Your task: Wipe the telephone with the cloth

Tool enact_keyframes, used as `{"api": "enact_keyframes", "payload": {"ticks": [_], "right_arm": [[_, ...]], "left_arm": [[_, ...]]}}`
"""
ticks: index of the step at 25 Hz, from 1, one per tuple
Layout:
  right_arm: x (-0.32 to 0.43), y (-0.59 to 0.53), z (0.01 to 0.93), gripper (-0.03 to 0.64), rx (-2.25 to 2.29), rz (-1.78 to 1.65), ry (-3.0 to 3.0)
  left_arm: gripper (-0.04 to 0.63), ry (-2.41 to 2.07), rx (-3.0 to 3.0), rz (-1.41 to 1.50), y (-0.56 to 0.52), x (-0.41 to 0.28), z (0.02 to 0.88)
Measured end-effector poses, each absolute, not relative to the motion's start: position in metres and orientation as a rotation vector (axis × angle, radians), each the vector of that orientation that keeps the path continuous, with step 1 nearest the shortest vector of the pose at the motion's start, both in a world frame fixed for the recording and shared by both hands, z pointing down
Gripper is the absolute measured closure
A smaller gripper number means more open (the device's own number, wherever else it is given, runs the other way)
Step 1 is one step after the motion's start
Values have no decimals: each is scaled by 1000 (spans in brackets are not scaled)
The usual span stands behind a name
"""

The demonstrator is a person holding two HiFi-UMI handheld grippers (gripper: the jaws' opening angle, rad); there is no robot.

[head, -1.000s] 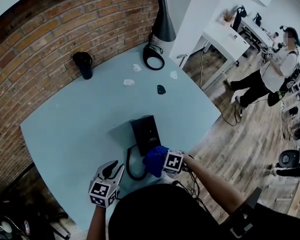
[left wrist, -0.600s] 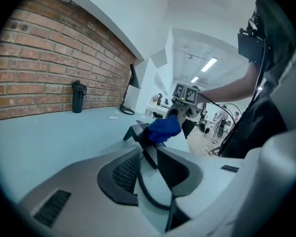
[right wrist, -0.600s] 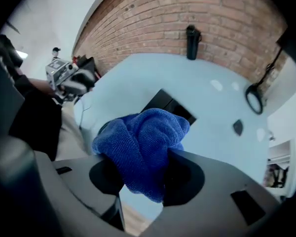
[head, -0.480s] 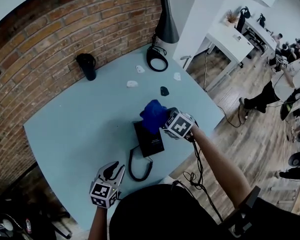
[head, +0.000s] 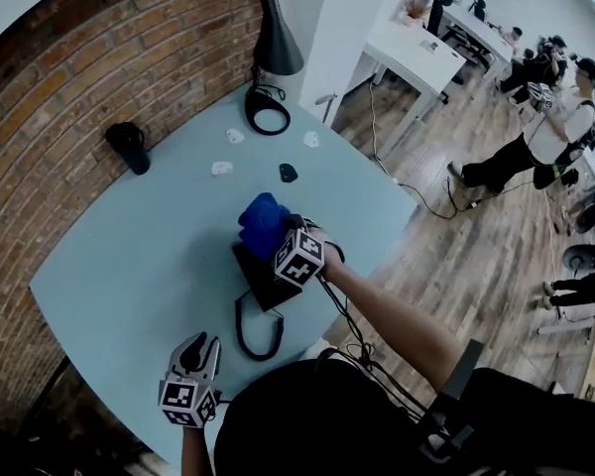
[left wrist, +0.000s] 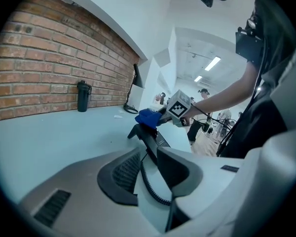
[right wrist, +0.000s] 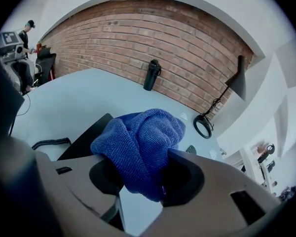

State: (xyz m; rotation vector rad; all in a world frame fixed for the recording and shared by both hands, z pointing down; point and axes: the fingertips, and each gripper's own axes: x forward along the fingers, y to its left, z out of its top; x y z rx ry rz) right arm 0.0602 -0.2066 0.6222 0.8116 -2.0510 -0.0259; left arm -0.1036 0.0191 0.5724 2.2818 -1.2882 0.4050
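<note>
R gripper: fingers clamped on blue cloth, which is bunched betw. pads & bulges out past the tips. Cloth sits over far end of black phone, seems touching it; phone lies on table right under R tips.

L gripper: fingers apart w/ narrow gap, nothing gripped. Coiled cord lies on table just ahead of L tips & runs on to phone. Phone body farther ahead, apart from L tips.

Well beyond R tips: bottle upright by brick wall, lamp to its right.
</note>
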Motion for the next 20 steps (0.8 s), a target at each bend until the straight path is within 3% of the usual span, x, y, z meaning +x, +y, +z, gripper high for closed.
{"api": "enact_keyframes", "payload": {"ticks": [8, 20], "right_arm": [[70, -188, 625, 440, 845, -188, -2040], [77, -175, 636, 445, 919, -132, -2042]], "left_arm": [[463, -1186, 2338, 459, 18, -74, 580], [463, -1191, 2312, 450, 24, -80, 586]]}}
